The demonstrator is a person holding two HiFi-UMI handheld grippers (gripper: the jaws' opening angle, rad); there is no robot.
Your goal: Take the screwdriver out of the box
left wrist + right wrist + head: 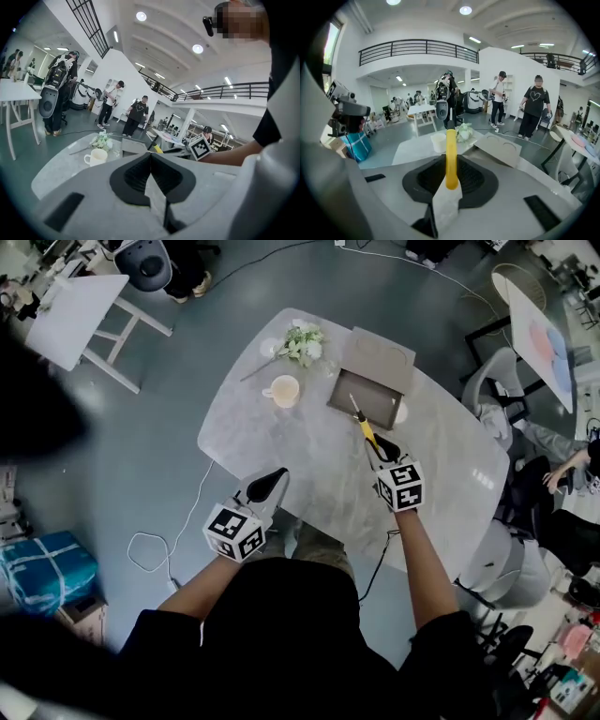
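An open grey box (349, 405) lies on the far side of the white marble table (281, 442), its lid (380, 357) lying flat behind it. My right gripper (384, 450) is shut on the screwdriver (364, 426), just in front of the box and raised off the table. The yellow handle (451, 157) sits between the pads with the shaft pointing away toward the box. My left gripper (269, 486) hovers at the table's near edge, its jaws closed together with nothing in them (150, 157).
A cream cup (282, 390) and a small bunch of flowers (302, 341) stand left of the box. Chairs (497, 381) crowd the table's right side. A white side table (75, 310) and a blue bundle (42, 568) are on the left floor. Several people stand beyond.
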